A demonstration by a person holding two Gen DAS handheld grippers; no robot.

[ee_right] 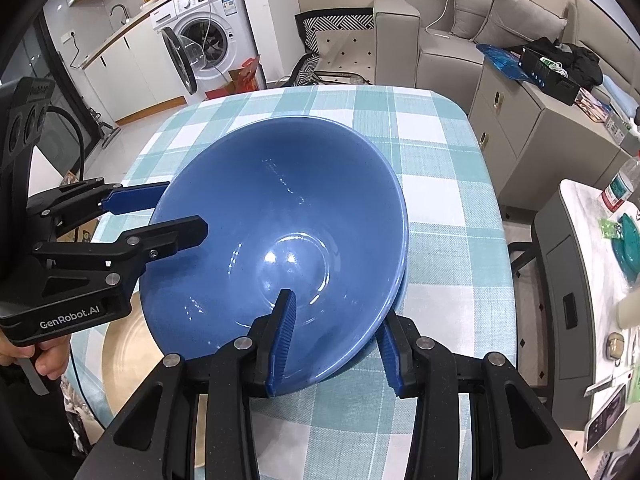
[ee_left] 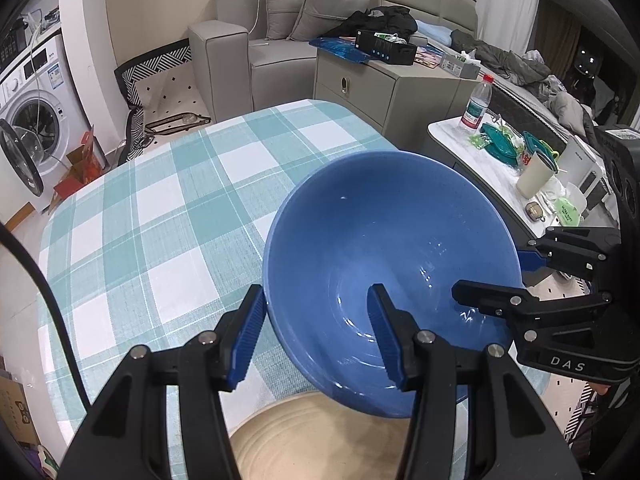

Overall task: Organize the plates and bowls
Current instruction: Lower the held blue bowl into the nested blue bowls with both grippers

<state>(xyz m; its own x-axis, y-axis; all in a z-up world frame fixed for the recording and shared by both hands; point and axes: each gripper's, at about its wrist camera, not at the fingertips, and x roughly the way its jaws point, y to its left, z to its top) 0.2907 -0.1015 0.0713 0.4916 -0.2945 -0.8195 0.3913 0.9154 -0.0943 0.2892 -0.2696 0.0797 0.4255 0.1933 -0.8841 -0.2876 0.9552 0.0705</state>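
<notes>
A large blue bowl (ee_left: 384, 240) (ee_right: 280, 208) hangs tilted above the teal-and-white checked table (ee_left: 160, 220). My left gripper (ee_left: 316, 292) is shut on its near-left rim, one pad outside the wall and one inside. My right gripper (ee_right: 336, 308) is shut on the opposite rim the same way. Each gripper also shows in the other's view: the right gripper (ee_left: 488, 276) at the bowl's right edge, the left gripper (ee_right: 184, 208) at its left edge. A second blue rim (ee_right: 404, 276) peeks out under the bowl. A beige plate (ee_left: 304, 436) (ee_right: 120, 356) lies on the table below.
A side table (ee_left: 452, 132) to the right carries a water bottle (ee_left: 474, 104), cups and teal lids. A grey cabinet (ee_left: 360, 84) and a sofa (ee_left: 228, 60) stand beyond the table. A washing machine (ee_right: 204, 40) stands with its door open. A hand (ee_right: 44, 356) holds the left gripper.
</notes>
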